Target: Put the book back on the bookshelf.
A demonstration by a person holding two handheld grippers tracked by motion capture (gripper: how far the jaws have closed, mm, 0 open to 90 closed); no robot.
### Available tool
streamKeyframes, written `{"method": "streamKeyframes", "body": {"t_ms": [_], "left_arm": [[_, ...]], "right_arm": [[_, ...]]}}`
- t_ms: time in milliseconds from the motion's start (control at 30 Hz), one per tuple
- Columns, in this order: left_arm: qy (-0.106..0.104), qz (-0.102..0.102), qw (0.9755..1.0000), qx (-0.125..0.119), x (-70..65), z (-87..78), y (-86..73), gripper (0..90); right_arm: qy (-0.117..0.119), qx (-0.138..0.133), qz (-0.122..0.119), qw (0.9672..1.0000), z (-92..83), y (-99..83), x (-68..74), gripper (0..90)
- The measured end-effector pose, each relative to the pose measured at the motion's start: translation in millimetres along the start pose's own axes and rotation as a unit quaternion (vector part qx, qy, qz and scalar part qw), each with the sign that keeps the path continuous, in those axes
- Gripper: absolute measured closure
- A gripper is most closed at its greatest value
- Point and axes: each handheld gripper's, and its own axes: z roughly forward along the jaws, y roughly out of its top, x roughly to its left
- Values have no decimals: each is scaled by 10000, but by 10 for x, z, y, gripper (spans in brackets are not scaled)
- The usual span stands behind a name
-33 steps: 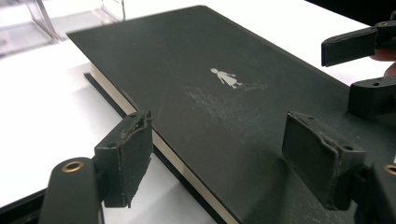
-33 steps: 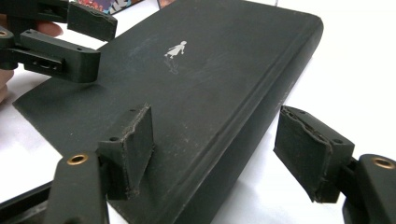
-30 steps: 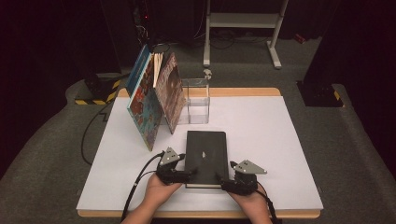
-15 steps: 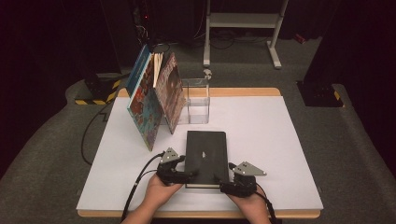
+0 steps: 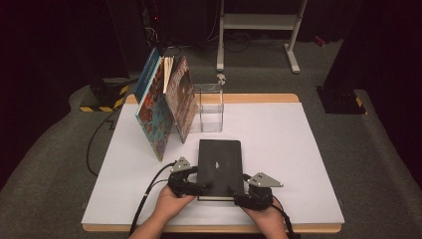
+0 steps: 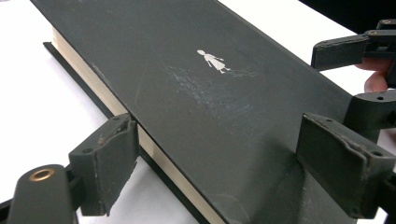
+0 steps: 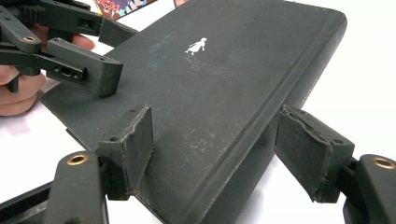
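Lying flat near the front edge of the white table [image 5: 298, 164] – black book [image 5: 220, 167], cover up, small white figure [image 6: 212, 60] on it. Left gripper [image 5: 195, 185] at its near left corner; jaws have just been opening, one over the cover, one by the page edge, pads look just clear. Right gripper [image 5: 238, 195] at near right corner – jaws straddle the spine, fairly wide; contact can't be told. Upright books [image 5: 166, 107] and clear box [image 5: 209, 107] stand beyond.
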Motion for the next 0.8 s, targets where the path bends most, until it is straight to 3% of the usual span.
{"method": "streamKeyframes", "body": {"t_ms": [367, 600, 733, 800], "left_arm": [[28, 190, 9997, -137, -23, -30, 57, 171], [28, 173, 9990, -406, 27, -9, 171, 272], [16, 160, 9995, -288, 64, 50, 234, 281], [-93, 124, 9993, -345, 82, 58, 270, 301]], "right_arm": [[67, 0, 179, 9998, 8, 13, -55, 270], [113, -47, 239, 9996, -1, 11, -69, 271], [99, -42, 239, 9997, 0, 9, -62, 275], [106, -51, 227, 9997, -3, 11, -67, 275]]}}
